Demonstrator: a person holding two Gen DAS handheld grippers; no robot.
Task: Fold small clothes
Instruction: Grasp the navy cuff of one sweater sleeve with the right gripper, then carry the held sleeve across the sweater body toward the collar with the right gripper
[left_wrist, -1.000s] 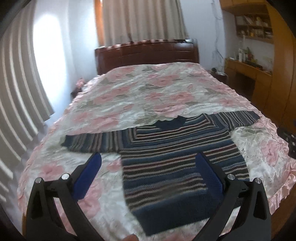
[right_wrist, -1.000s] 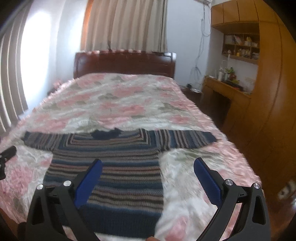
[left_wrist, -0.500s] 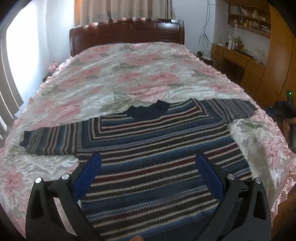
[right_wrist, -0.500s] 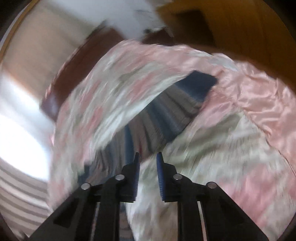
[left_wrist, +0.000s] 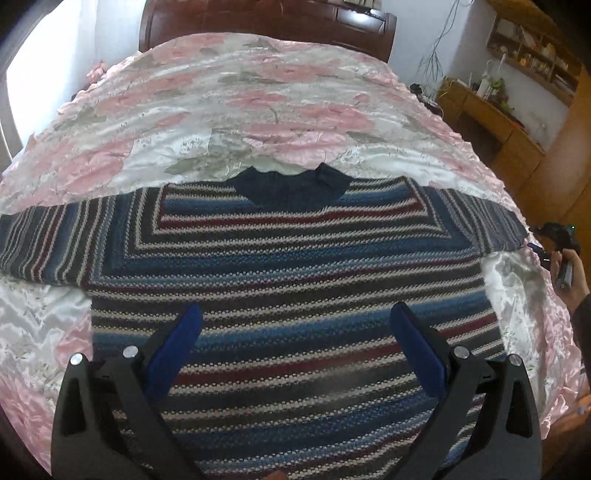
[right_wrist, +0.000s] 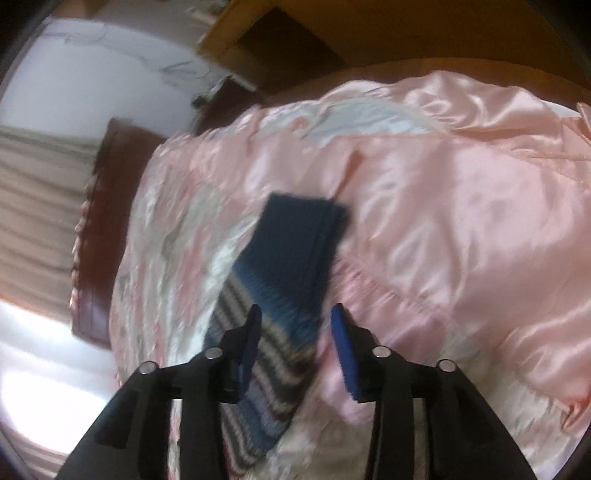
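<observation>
A striped knitted sweater (left_wrist: 291, 280) lies spread flat on the bed (left_wrist: 258, 110), front up, its dark navy collar (left_wrist: 291, 186) toward the headboard (left_wrist: 266, 18) and both sleeves stretched out to the sides. The bed wears a glossy pink floral cover.

The left tool (left_wrist: 295, 328) hangs over the lower body of the sweater with its blue-padded fingers (left_wrist: 173, 347) set wide apart and nothing between them.

The right tool (right_wrist: 295, 325) is out at the bed's right side, rolled sideways, so the room looks tipped in its view. Its fingers stand partly apart, one on each side of the right sleeve (right_wrist: 288, 266) just short of the navy cuff (right_wrist: 303, 218). The picture is blurred, and I cannot tell whether the pads touch the knit; the gap between them looks about as wide as the sleeve.

From the left tool's camera the person's right hand (left_wrist: 569, 269) shows at the frame's right edge, just beyond the sleeve end. A wooden desk (left_wrist: 491, 125) with shelves above stands past the bed on that side.
</observation>
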